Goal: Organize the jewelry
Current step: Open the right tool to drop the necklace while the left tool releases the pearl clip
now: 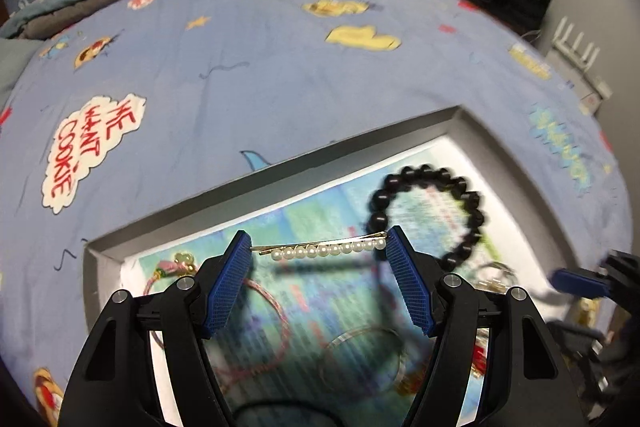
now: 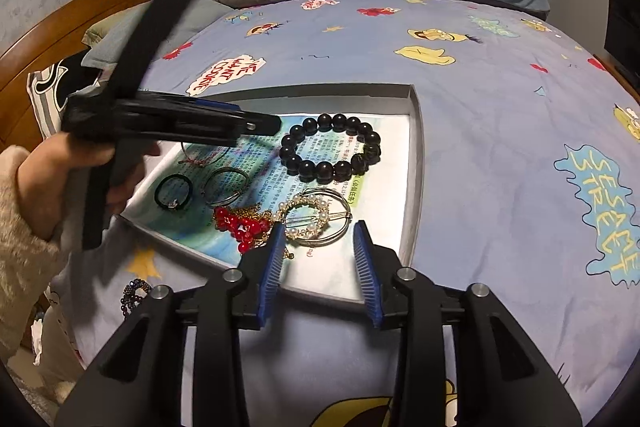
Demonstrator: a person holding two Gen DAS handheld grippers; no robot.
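My left gripper [image 1: 319,247] is shut on a pearl hair pin [image 1: 328,249], held lengthwise between its blue pads above the grey tray [image 1: 280,167]. In the right wrist view the left gripper [image 2: 260,125] hovers over the tray's [image 2: 416,147] left part. A black bead bracelet [image 2: 330,147] lies in the tray, also seen in the left wrist view [image 1: 428,215]. My right gripper [image 2: 320,227] is open and empty at the tray's near edge, just before a pearl ring hair clip [image 2: 312,217] and a red bead piece [image 2: 240,223].
The tray sits on a blue cartoon-print bedsheet [image 2: 480,99]. It also holds a black hair tie [image 2: 174,193], a metal hoop [image 2: 226,185] and a pink cord bracelet [image 1: 256,327]. A dark bead bracelet [image 2: 134,297] lies on the sheet outside the tray, near left.
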